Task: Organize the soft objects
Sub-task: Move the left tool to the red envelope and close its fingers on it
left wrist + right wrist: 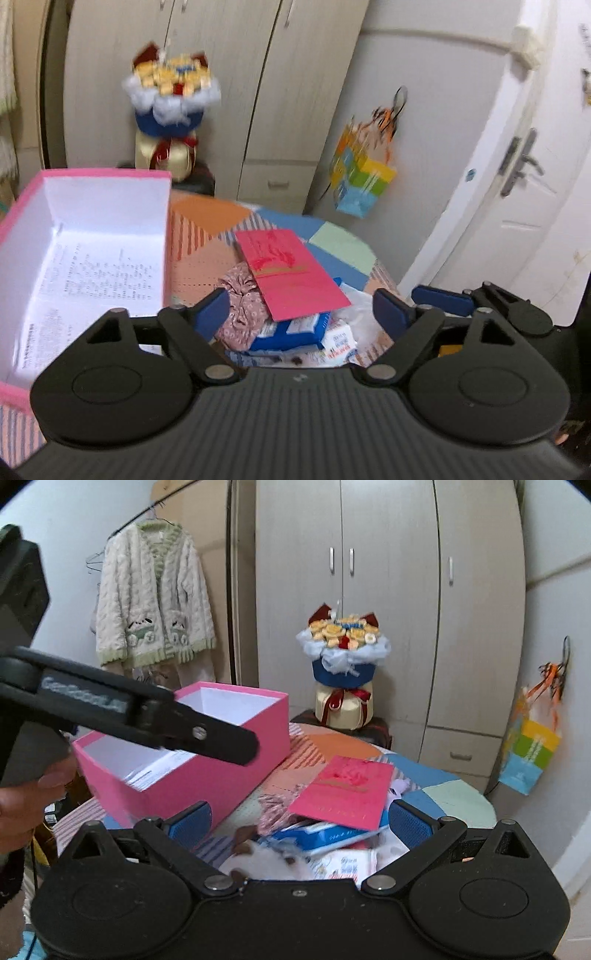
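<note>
On the patchwork-covered bench (pixel 343 243) a small heap of things lies between the two pairs of fingers I hold. My left fingers (pixel 301 310) are spread wide with nothing in them, hovering just above the heap; my right fingers (pixel 299 819) are likewise wide open and empty, over the same heap from the other side. Under the left fingers I see a crumpled pink floral cloth (pixel 242 312), partly tucked beneath a red card (pixel 291 273) that lies tilted on top. Below the card sits a blue and white packet (pixel 291 332), touching the cloth. From the right wrist view a white and brown plush toy (pixel 269 864) lies closest to me, just beside the packet, though it is blurred. To my left stands an open pink box (pixel 22 206), upright on the bench, with printed paper (pixel 92 273) on its floor; it sits just beside the heap. Behind the bench a bouquet (pixel 343 642) stands against a wardrobe (pixel 388 572), a knitted cardigan (pixel 155 598) hangs to the left, and a colourful gift bag (pixel 362 177) hangs on the wall near a door (pixel 535 177).
</note>
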Demonstrator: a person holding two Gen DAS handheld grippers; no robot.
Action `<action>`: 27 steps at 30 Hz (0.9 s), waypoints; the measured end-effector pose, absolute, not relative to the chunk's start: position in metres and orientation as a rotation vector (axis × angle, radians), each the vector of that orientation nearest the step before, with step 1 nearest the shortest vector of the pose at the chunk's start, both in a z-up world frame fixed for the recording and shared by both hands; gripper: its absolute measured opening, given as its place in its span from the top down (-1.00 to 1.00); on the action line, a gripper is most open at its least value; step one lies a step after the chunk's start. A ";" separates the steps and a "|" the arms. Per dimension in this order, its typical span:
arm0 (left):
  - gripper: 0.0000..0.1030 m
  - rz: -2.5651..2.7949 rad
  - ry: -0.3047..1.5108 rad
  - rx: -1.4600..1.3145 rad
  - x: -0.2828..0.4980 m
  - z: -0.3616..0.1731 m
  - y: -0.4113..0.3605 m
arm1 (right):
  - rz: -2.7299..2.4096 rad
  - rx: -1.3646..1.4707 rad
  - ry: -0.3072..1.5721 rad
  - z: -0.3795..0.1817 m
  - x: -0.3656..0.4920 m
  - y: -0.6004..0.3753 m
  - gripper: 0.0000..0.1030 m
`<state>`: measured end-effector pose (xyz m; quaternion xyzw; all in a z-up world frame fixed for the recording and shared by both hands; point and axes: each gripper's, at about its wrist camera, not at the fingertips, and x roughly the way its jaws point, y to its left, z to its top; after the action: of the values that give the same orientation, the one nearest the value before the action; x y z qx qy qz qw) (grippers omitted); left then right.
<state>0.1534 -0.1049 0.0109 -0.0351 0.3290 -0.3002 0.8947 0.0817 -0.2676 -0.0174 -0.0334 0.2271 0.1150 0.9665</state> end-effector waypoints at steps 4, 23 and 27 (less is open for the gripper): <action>-0.33 -0.601 0.788 -0.070 0.196 -0.003 -0.125 | 0.269 -0.030 0.518 -0.024 0.128 -0.281 -1.00; 0.36 -0.549 0.976 -0.160 0.260 -0.055 -0.157 | 0.244 0.023 0.723 -0.069 0.221 -0.290 -1.00; 0.53 -0.525 0.965 -0.152 0.263 -0.059 -0.157 | 0.206 0.002 0.732 -0.071 0.228 -0.290 -1.00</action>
<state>0.2633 -0.1568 -0.0586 -0.0724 0.4580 -0.2495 0.8502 0.2282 -0.2902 -0.0706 0.0012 0.3573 0.1006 0.9286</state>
